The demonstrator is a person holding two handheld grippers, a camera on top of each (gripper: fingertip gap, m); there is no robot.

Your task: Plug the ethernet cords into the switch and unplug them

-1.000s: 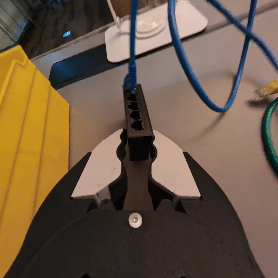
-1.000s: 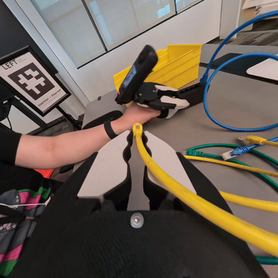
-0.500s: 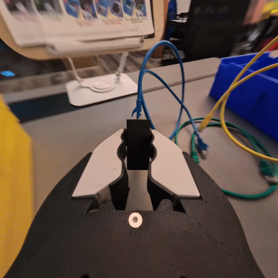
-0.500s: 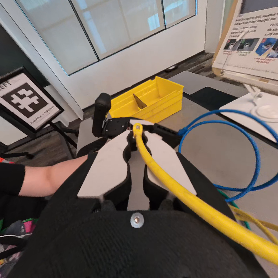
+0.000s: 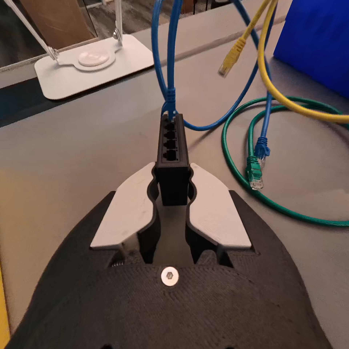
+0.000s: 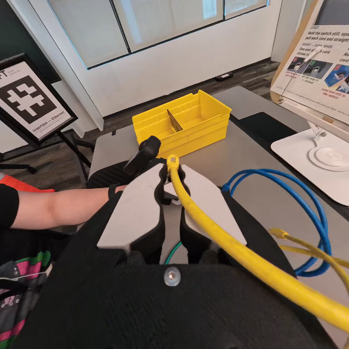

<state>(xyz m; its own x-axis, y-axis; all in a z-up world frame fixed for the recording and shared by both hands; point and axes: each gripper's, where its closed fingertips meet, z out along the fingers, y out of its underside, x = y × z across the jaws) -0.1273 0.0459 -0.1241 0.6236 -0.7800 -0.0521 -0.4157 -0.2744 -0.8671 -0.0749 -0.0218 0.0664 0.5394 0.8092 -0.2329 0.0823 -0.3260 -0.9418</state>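
My left gripper (image 5: 172, 168) is shut on the near end of a black ethernet switch (image 5: 172, 151), whose row of ports faces up. A blue cord (image 5: 171, 98) sits in the farthest port; the nearer ports are empty. My right gripper (image 6: 172, 167) is shut on a yellow cord (image 6: 207, 219) just behind its plug (image 6: 172, 159), which sticks out past the fingertips. In the right wrist view the left gripper's black body (image 6: 145, 154) lies just beyond that plug, and my right fingers hide the switch. The yellow plug also hangs beyond the switch in the left wrist view (image 5: 231, 56).
Loose green (image 5: 254, 173) and blue (image 5: 261, 149) plugs lie on the grey table right of the switch, among green cable loops. A blue bin (image 5: 317, 41) stands far right, a yellow bin (image 6: 181, 120) beyond the left gripper. A white stand base (image 5: 90, 66) holds an instruction board (image 6: 321, 66).
The left gripper has tilted the switch so that its port face shows again. The right gripper has carried the yellow plug closer, over the left gripper.
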